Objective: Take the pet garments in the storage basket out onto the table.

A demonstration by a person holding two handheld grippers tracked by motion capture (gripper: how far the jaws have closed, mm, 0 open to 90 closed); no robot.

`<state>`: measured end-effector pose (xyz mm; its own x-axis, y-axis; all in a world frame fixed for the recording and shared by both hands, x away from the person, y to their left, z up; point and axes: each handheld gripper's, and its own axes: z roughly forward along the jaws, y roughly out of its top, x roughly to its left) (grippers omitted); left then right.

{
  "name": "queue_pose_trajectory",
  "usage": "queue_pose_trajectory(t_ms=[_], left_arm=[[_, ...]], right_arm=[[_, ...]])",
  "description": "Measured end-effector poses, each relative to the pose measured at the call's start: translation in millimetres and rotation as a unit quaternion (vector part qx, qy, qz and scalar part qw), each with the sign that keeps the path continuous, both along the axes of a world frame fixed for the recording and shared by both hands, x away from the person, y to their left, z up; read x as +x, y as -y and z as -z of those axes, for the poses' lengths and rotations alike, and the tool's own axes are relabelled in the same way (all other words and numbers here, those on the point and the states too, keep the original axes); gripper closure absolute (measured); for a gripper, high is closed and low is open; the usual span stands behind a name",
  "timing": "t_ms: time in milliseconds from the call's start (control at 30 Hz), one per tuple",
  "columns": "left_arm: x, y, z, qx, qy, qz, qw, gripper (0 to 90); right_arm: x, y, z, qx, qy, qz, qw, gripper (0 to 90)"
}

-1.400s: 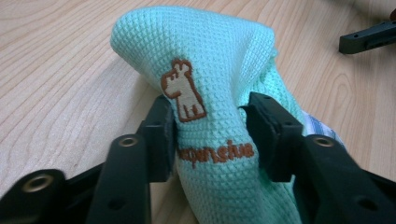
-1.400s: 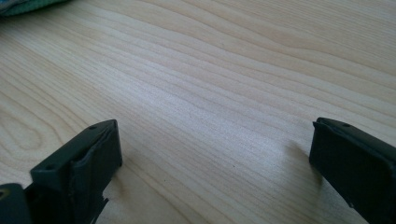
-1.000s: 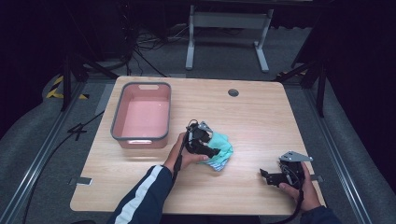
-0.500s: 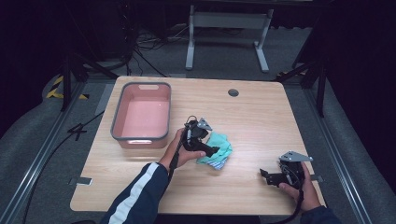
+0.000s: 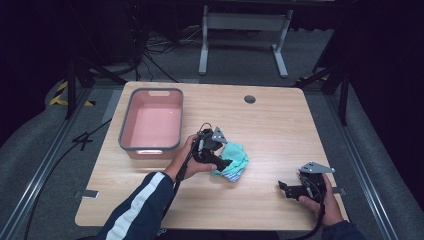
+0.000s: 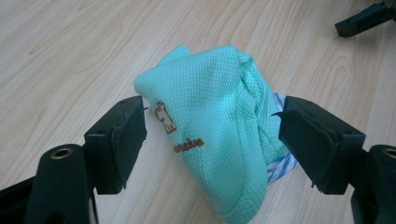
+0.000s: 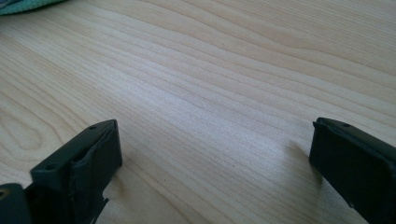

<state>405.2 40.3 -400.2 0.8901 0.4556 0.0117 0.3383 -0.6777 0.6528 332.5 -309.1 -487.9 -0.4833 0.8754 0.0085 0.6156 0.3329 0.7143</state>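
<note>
The left gripper (image 6: 212, 140) sits over a bunched teal cloth (image 6: 219, 140) with its jaws apart, one on each side of the bundle and neither pad pressing into it. The cloth lies on the surface (image 5: 280, 125) near the middle, a little toward the near edge, just right of the pink bin (image 5: 151, 125). The bin stands near the far left corner and looks empty.

Judged from this, the work is at its start: the cloth is not yet gripped or lifted, and nothing has gone into the bin. If the bin is the goal, closing on the cloth, carrying it left and letting go all remain.

The right gripper (image 5: 290, 189) rests near the near right corner, well apart from the cloth, with its jaws wide apart over bare wood and nothing between them.

The left gripper view gives detail that the high view cannot: a waffle weave, a small brown dog mark with lettering too small to read, and a blue-and-white striped piece (image 6: 280, 163) tucked under the right side of the bundle. It also shows the gap between pads and fabric, which the hand hides from above. The high view alone gives the layout: bin, cloth and both grippers relative to the edges. The right gripper view adds a sliver of teal at its top left corner.
</note>
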Motion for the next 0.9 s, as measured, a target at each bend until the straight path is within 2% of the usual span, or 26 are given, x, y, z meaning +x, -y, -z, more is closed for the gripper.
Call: queue_pose_trajectory(t_ms=[67,233,667,700,867,900], left_arm=[[-0.8,-2.2,-1.8,-0.001,0.001,0.0,1.0,23.7],[-4.8,-6.5,-5.9,0.013,0.009,0.009,0.9998,23.8],[-23.6,-25.6,-12.1,0.038,0.031,0.037,0.9981,24.3],[-28.2,-30.6,-12.8,0.047,0.038,0.042,0.9973,23.7],[-35.7,-40.6,-13.3,0.059,0.046,0.049,0.996,23.2],[-39.3,-46.3,-13.2,0.069,0.05,0.053,0.995,23.3]], right_arm=[[0.0,0.0,0.0,0.0,0.0,0.0,1.0,2.6],[0.0,0.0,0.0,0.0,0.0,0.0,1.0,2.6],[0.0,0.0,0.0,0.0,0.0,0.0,1.0,2.6],[0.0,0.0,0.0,0.0,0.0,0.0,1.0,2.6],[0.0,0.0,0.0,0.0,0.0,0.0,1.0,2.6],[0.0,0.0,0.0,0.0,0.0,0.0,1.0,2.5]])
